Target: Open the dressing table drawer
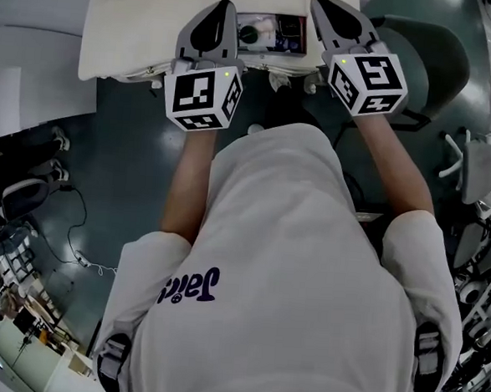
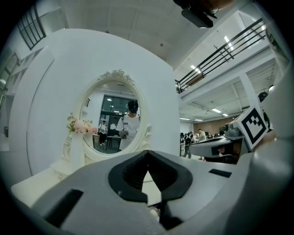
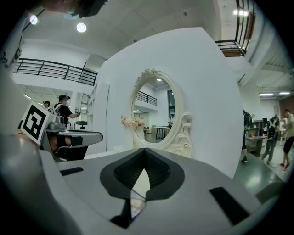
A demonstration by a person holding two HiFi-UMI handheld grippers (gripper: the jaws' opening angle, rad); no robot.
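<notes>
The cream dressing table (image 1: 132, 24) lies at the top of the head view, with my two grippers held side by side over its front edge. Between them shows an open compartment with small colourful items (image 1: 274, 34); I cannot tell whether it is the drawer. My left gripper (image 1: 221, 9) and right gripper (image 1: 326, 6) both have their jaws together with nothing between them. In the left gripper view the left gripper (image 2: 148, 153) faces the oval ornate mirror (image 2: 110, 114). The right gripper (image 3: 145, 151) faces the same mirror (image 3: 156, 114) from the other side.
A dark chair (image 1: 435, 62) stands right of the table. Cables (image 1: 79, 238) and shoes (image 1: 56, 140) lie on the floor at the left. A white round backboard (image 2: 151, 82) rises behind the mirror. People stand far off in the hall (image 3: 287, 137).
</notes>
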